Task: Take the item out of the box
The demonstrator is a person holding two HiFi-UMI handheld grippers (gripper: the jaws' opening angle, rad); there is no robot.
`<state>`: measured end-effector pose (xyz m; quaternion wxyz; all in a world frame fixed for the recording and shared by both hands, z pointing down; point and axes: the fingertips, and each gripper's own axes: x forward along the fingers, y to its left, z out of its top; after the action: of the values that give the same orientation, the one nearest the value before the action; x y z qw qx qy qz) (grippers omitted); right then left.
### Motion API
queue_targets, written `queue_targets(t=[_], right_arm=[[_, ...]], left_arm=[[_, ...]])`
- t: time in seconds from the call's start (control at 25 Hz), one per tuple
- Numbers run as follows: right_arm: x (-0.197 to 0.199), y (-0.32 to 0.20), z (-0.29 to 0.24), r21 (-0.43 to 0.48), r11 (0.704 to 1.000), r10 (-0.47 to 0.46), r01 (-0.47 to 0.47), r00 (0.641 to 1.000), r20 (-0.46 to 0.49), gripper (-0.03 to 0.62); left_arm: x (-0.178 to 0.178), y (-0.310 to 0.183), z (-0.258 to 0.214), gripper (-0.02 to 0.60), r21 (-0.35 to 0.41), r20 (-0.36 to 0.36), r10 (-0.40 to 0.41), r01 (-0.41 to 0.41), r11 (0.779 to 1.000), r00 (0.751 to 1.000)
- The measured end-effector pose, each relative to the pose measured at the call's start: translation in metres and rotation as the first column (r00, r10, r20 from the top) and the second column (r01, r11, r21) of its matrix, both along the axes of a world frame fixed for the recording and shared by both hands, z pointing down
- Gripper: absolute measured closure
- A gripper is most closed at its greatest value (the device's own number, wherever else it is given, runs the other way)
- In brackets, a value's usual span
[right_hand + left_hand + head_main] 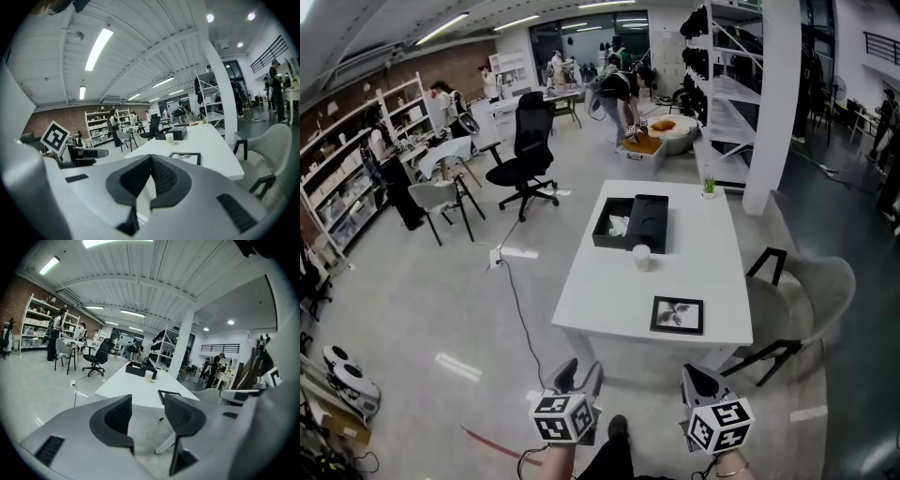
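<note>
A black box stands open on the far part of the white table, with its black lid lying across its right side and something white inside. Both grippers hang low over the floor, short of the table's near edge and well away from the box. My left gripper is open with nothing between its jaws. My right gripper is shut and empty. The gripper views show the box far down the table.
A white cup stands in front of the box and a framed picture lies near the table's front edge. A grey chair stands right of the table. A cable runs over the floor at left. Behind are a black office chair, a pillar and people.
</note>
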<state>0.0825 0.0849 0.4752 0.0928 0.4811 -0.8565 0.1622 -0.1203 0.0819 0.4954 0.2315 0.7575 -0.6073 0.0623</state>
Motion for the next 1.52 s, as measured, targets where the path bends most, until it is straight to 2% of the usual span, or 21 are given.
queue_targets(t=[0.32,0.56,0.92,1.24,1.52], right_arm=[[-0.042,-0.088,-0.009,0.013,0.999,0.04,-0.04,0.999,-0.003,0.594],[-0.066,-0.134,-0.017,0.028,0.998,0.065,-0.065,0.998,-0.012,0.594],[-0.092,-0.165,-0.023,0.029,0.997,0.079,-0.077,0.996,-0.044,0.594],[-0.1,-0.191,-0.022,0.024,0.996,0.083,-0.082,0.995,-0.051,0.594],[-0.094,-0.234,-0.023,0.036,0.996,0.086,-0.085,0.996,-0.034,0.594]], left_arm=[[-0.038,-0.089,-0.005,0.383,0.004,0.004,0.036,-0.036,0.999,0.999],[-0.062,-0.142,-0.011,0.383,0.018,-0.01,0.055,-0.055,0.998,0.998],[-0.084,-0.185,-0.016,0.383,0.034,-0.035,0.084,-0.083,0.996,0.996],[-0.098,-0.22,-0.02,0.383,0.043,-0.009,0.059,-0.059,0.997,0.998],[-0.093,-0.263,-0.02,0.383,0.043,0.036,0.07,-0.072,0.996,0.997]])
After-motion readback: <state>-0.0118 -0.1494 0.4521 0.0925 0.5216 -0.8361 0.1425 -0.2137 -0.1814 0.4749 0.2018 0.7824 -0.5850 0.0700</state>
